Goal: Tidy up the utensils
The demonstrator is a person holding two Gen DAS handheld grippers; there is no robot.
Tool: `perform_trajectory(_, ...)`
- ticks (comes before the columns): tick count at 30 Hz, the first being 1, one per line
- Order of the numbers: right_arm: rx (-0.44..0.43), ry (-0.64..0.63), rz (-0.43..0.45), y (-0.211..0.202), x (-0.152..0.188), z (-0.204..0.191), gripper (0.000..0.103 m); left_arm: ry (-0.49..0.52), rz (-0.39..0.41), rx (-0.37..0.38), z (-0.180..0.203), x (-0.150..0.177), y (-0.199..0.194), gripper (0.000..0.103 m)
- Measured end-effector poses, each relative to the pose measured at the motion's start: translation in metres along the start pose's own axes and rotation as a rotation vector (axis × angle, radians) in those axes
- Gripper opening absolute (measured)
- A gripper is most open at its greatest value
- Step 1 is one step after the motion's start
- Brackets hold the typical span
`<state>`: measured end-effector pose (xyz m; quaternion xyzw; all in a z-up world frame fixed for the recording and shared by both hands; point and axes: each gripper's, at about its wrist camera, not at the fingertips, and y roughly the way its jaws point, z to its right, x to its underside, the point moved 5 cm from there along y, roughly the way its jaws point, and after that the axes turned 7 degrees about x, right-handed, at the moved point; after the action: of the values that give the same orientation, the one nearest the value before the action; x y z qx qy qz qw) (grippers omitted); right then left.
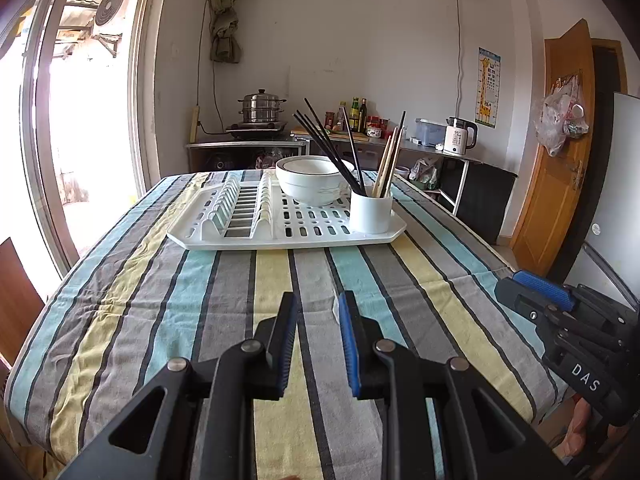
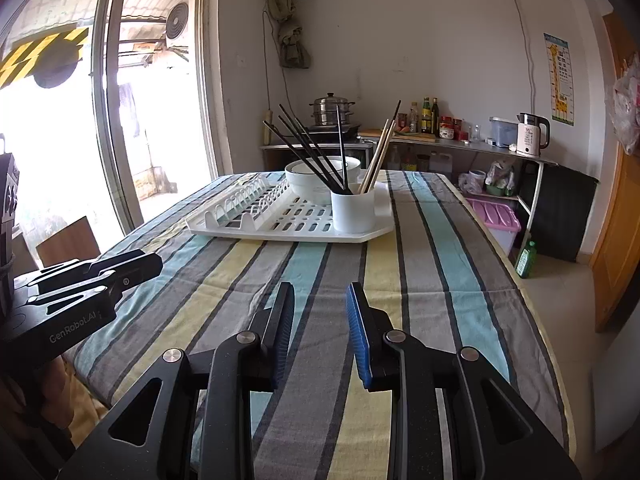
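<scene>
A white drying rack tray sits at the far middle of the striped table. On it stands a white utensil cup holding several black chopsticks and a few wooden chopsticks. A white bowl sits behind the cup. My left gripper is open and empty above the near table; it also shows in the right wrist view. My right gripper is open and empty, and shows at the left wrist view's right edge.
The striped tablecloth covers the table. A counter with a steamer pot, bottles and a kettle stands behind. A glass door is on the left, a wooden door on the right. A pink-lidded bin sits on the floor.
</scene>
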<state>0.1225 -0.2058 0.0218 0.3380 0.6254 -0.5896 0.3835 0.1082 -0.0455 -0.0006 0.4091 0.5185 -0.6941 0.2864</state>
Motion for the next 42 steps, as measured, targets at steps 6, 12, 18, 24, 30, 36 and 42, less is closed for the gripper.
perform_trajectory(6,-0.001,-0.004,0.0,-0.001,-0.0004,-0.0002,0.028,0.0,-0.004,-0.006,0.0005,0.0014,0.0006,0.023)
perform_trajectory(12,-0.001,-0.011,-0.003,-0.0005,0.0001,-0.0014,0.028,0.004,-0.009,-0.009,0.0011,0.0023,0.0019,0.023)
perform_trajectory(18,0.0,-0.012,-0.004,0.0,0.0009,-0.0021,0.028,0.003,-0.013,-0.011,0.002,0.0029,0.0026,0.023)
perform_trajectory(24,-0.001,-0.013,-0.005,-0.0004,0.0018,-0.0024,0.028,0.004,-0.012,-0.008,0.0024,0.0036,0.0026,0.023)
perform_trajectory(30,-0.003,-0.016,-0.004,-0.0015,0.0028,-0.0033,0.028,0.005,-0.011,-0.004,0.0031,0.0035,0.0012,0.023)
perform_trajectory(36,-0.003,-0.018,-0.003,-0.0018,0.0027,-0.0033,0.028,0.007,-0.003,-0.012,0.0035,0.003,-0.0014,0.023)
perform_trajectory(42,-0.003,-0.02,-0.003,-0.002,0.0028,-0.0038,0.028,0.008,0.0,-0.021,0.0032,0.003,-0.0021,0.023)
